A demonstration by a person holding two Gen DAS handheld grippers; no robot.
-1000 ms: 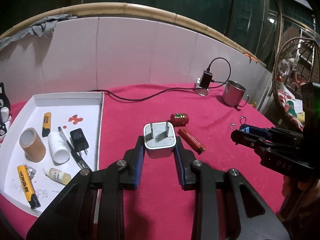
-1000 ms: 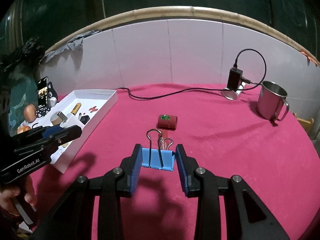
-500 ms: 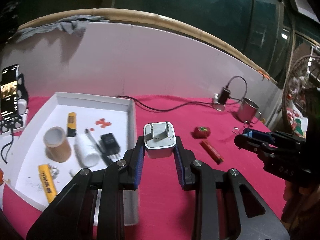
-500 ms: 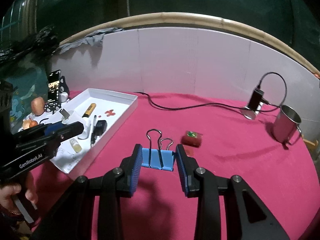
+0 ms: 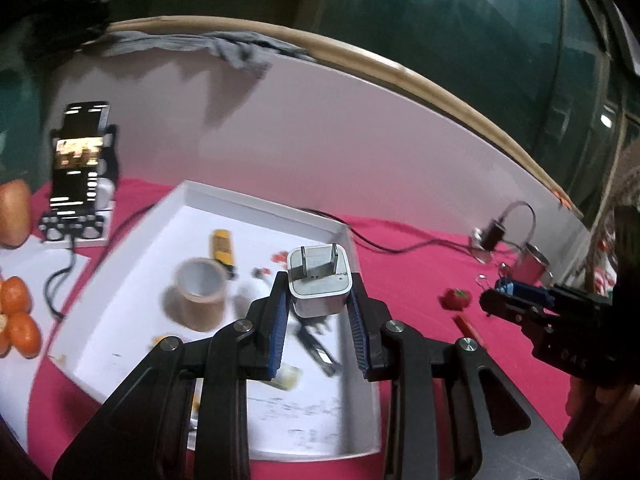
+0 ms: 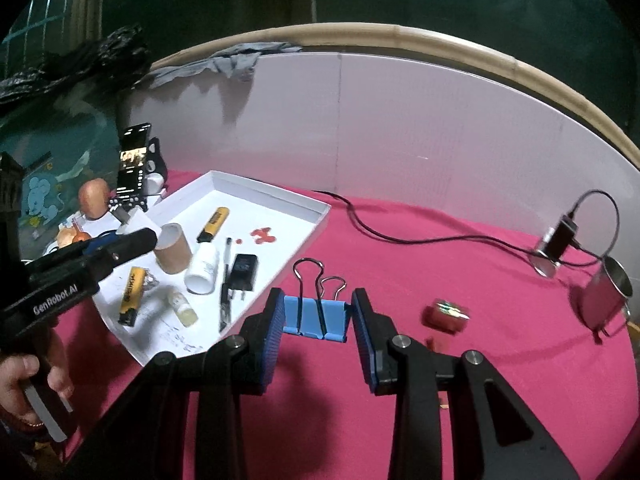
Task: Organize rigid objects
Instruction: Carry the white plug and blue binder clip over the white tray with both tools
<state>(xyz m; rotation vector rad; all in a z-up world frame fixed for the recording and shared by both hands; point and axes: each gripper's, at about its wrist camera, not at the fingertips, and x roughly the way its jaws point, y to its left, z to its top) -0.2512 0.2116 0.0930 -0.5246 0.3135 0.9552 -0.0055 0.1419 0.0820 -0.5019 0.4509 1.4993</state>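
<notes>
Two grippers in play, each with a load; the left gripper [image 5: 320,300] has its blue pads pinching a white plug adapter [image 5: 320,280], prongs pointing up, held above the near right part of the white tray [image 5: 344,236]; in the right wrist view that same tool's black body reads "GenRobot.AI" in white, and a hand [image 6: 24,376] grips its handle at the lower left. Over to the right gripper [image 6: 316,320]; its jaws are clamped on a blue binder clip [image 6: 316,316], wire handles standing up, carried over the pink tablecloth [image 6: 480,280] just beside the tray's right wall; from the left wrist view its side shows pale letters that look like "DAS", too faint to be sure. Inside the tray: a brown tape roll [image 6: 173,249], a white bottle [image 6: 204,268], a black pen [image 6: 226,280], a black charger [image 6: 244,267], a small clear bottle [image 6: 183,307], and two yellow markers [image 6: 134,292] with black print I can't make out; red specks lie near the tray's far end. Out on the cloth, well apart from the tray, a small red box [image 6: 446,314] and a steel mug [image 6: 608,296]; a lit phone [image 6: 134,160] stands on a stand beyond the tray, screen text unreadable.
</notes>
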